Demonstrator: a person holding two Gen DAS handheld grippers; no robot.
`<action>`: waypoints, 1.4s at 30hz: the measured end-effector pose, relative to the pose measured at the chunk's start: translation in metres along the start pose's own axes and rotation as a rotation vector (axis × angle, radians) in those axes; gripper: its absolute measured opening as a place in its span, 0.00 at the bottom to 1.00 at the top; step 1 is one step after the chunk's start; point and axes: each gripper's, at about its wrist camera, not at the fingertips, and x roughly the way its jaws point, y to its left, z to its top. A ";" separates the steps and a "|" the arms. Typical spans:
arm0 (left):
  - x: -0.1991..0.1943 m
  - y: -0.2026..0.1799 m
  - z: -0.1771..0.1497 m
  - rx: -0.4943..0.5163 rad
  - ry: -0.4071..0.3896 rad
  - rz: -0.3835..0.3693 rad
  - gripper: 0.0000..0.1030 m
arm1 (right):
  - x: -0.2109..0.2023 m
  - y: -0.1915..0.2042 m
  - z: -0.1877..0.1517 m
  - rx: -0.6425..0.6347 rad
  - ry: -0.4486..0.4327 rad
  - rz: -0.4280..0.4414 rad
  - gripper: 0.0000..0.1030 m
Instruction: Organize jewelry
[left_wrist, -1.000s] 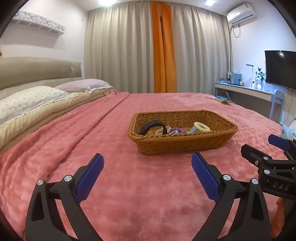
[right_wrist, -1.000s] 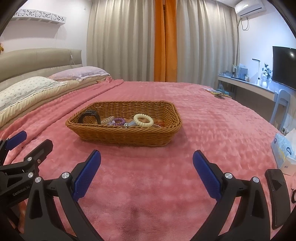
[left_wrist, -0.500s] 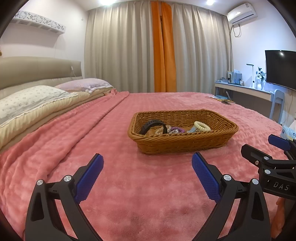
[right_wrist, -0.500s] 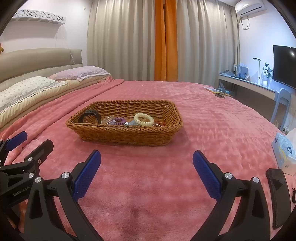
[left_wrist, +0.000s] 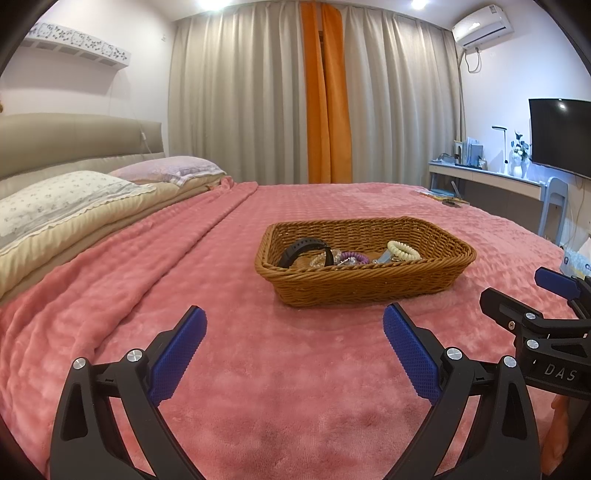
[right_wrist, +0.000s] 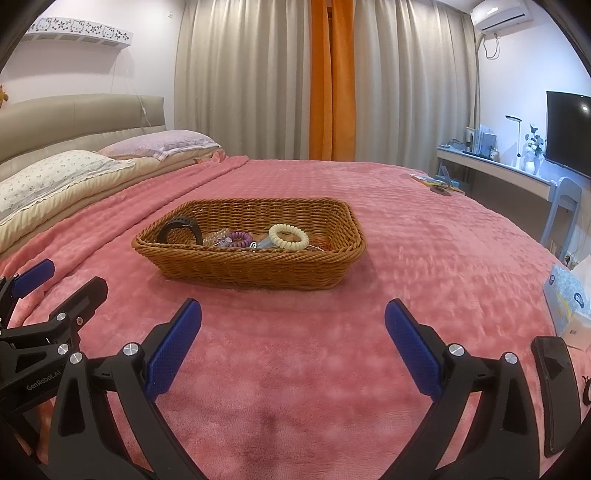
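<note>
A brown wicker basket (left_wrist: 369, 284) (right_wrist: 255, 271) sits on the pink blanket. It holds a black watch band (left_wrist: 304, 246) (right_wrist: 181, 227), a cream coil bracelet (left_wrist: 403, 250) (right_wrist: 289, 236), a purple coil band (left_wrist: 354, 256) (right_wrist: 239, 238) and other small pieces. My left gripper (left_wrist: 294, 321) is open and empty, short of the basket's near side. My right gripper (right_wrist: 293, 314) is open and empty, also short of the basket. Each gripper shows at the edge of the other's view.
The pink blanket (left_wrist: 258, 369) covers the bed. Pillows (left_wrist: 62, 199) lie at the left. A tissue box (right_wrist: 569, 299) and a black phone (right_wrist: 556, 384) lie at the right edge. A desk (right_wrist: 495, 166) and TV (right_wrist: 569, 133) stand beyond.
Both grippers have edged slightly toward the basket; the jaws stay open.
</note>
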 end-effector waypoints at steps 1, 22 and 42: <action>0.000 0.000 0.000 0.000 0.000 0.000 0.91 | 0.000 0.000 0.000 0.000 0.000 0.000 0.92; 0.000 0.000 0.001 0.002 0.001 0.000 0.91 | 0.001 0.000 0.000 -0.002 0.003 0.002 0.92; -0.001 0.002 -0.001 -0.007 -0.002 -0.007 0.91 | 0.001 0.000 0.000 -0.003 0.005 0.002 0.92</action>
